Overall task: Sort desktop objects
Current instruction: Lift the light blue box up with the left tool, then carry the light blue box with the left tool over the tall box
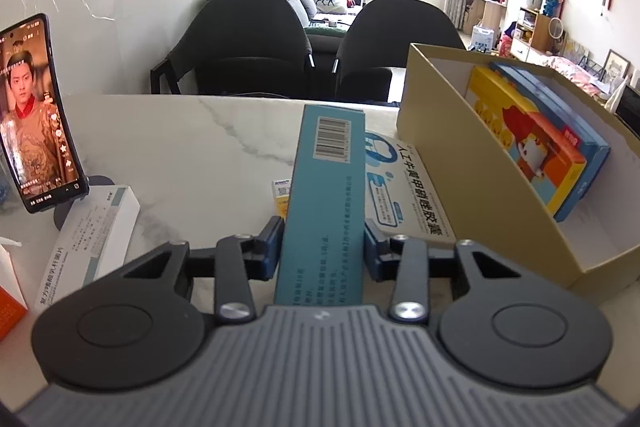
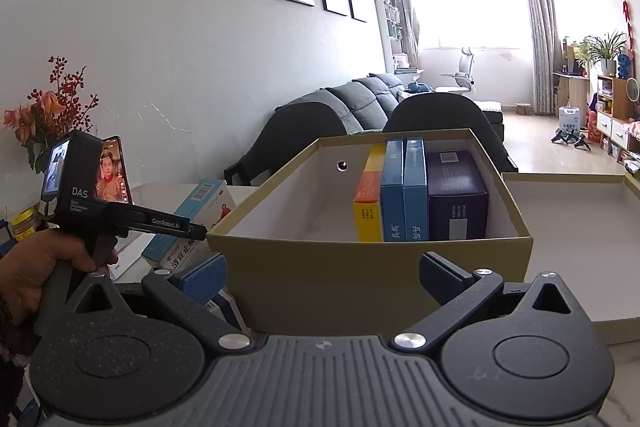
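My left gripper (image 1: 324, 247) is shut on a long teal box (image 1: 326, 187) with a barcode at its far end, held above the marble table (image 1: 192, 143). Under it lie a white-and-blue medicine box (image 1: 404, 187) and a small yellow item (image 1: 280, 201). To the right stands an open cardboard box (image 1: 472, 163) holding a yellow-orange box (image 1: 528, 155) and a blue box (image 1: 560, 107). My right gripper (image 2: 322, 275) hangs open just before the near wall of the cardboard box (image 2: 360, 267). Inside stand a yellow box (image 2: 368, 203), two blue boxes (image 2: 394, 187) and a navy box (image 2: 456, 195).
A white box (image 1: 92, 235) and an orange box (image 1: 8, 311) lie at the left, near a phone (image 1: 36, 115) on a stand. The box lid (image 2: 560, 211) lies open-side-up at the right. Two dark chairs (image 1: 248, 47) stand behind the table. A hand (image 2: 36, 267) grips the left gripper's handle.
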`<state>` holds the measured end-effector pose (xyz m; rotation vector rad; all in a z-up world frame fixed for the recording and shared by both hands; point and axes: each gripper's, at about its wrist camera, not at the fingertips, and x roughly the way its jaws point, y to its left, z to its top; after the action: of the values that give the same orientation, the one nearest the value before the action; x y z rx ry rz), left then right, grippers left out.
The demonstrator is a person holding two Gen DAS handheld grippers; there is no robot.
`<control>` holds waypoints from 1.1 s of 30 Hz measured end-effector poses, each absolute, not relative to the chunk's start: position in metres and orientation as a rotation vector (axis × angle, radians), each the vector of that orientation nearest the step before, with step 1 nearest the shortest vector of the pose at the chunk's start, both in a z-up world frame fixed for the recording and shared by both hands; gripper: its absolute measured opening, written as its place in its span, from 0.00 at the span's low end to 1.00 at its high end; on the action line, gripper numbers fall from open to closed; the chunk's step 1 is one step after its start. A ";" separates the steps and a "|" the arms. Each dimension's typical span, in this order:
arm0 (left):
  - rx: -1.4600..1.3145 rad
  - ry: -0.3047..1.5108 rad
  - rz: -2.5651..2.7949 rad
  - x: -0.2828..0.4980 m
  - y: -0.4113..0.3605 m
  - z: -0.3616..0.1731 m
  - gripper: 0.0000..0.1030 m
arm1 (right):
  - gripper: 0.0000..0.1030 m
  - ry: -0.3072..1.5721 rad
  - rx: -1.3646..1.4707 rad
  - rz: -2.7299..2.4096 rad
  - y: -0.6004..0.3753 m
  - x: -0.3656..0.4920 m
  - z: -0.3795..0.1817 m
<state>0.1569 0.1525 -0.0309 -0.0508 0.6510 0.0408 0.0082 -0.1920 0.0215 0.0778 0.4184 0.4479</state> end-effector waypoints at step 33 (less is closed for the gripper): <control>-0.161 0.537 0.002 0.162 0.150 0.029 0.34 | 1.00 0.384 0.087 0.458 -0.191 0.005 0.037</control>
<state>0.1624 0.1496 0.0291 -0.1606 0.5370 0.0022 0.0048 -0.1908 0.0365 0.0869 0.3835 0.4577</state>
